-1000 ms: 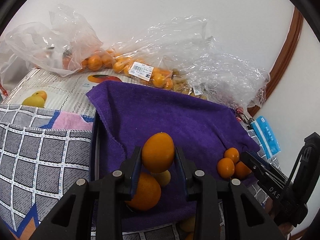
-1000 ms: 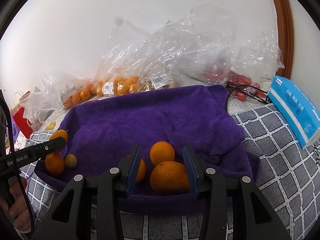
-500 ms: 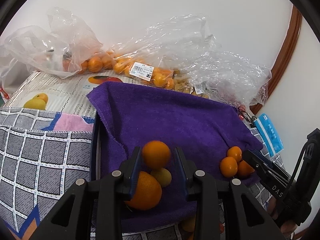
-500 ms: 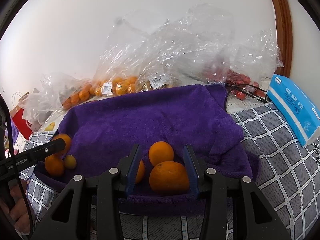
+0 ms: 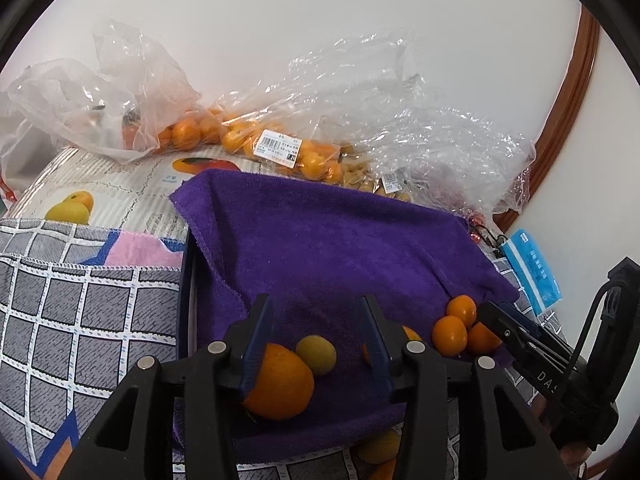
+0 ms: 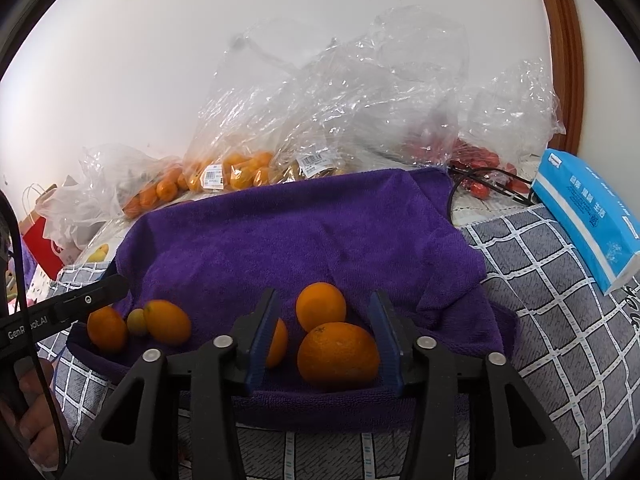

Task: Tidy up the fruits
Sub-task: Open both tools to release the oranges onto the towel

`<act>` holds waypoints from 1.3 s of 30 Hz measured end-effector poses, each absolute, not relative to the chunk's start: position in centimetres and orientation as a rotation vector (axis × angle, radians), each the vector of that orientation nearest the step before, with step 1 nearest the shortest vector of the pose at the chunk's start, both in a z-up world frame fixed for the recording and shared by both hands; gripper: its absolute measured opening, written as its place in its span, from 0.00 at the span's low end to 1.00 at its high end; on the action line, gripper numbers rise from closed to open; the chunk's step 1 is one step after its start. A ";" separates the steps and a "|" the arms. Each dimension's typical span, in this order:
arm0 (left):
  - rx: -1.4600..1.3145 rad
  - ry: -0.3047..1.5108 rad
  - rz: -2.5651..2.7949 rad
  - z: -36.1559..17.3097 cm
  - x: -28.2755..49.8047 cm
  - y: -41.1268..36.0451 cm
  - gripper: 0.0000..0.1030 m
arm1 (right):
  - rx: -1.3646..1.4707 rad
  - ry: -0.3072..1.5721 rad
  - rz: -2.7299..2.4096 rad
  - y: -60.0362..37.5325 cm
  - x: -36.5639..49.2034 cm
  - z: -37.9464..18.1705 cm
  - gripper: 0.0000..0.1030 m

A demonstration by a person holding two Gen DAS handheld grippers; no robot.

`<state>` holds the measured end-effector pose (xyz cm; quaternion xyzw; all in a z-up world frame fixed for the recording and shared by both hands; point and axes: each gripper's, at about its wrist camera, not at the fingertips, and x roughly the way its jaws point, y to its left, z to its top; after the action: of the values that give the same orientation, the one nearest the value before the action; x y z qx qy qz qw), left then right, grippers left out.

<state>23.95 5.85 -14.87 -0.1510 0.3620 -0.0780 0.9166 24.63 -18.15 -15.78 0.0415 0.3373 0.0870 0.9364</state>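
On grey checked bedding [image 6: 560, 320], purple towel [image 6: 300, 240] with oranges [image 6: 338, 354].

Five round orange fruits [image 6: 338, 354] and one small yellow-green fruit [image 6: 137, 321] lie on one purple towel [image 6: 300, 236].

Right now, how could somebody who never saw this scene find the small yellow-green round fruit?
Find the purple towel spread over the grey checked cloth. At its near left edge three fruits lie together: the small yellow-green round fruit sits between a round orange and an oval orange. It alone is greenish and smallest.
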 end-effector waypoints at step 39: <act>-0.225 0.752 -0.118 -11.1 16.7 8.4 0.60 | 0.087 0.765 0.187 -15.2 15.7 -14.0 0.54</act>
<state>16.71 8.42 -11.11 -0.1096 0.3663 -0.0572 0.9223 15.67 -15.15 -14.05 0.0424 0.3727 0.0911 0.9225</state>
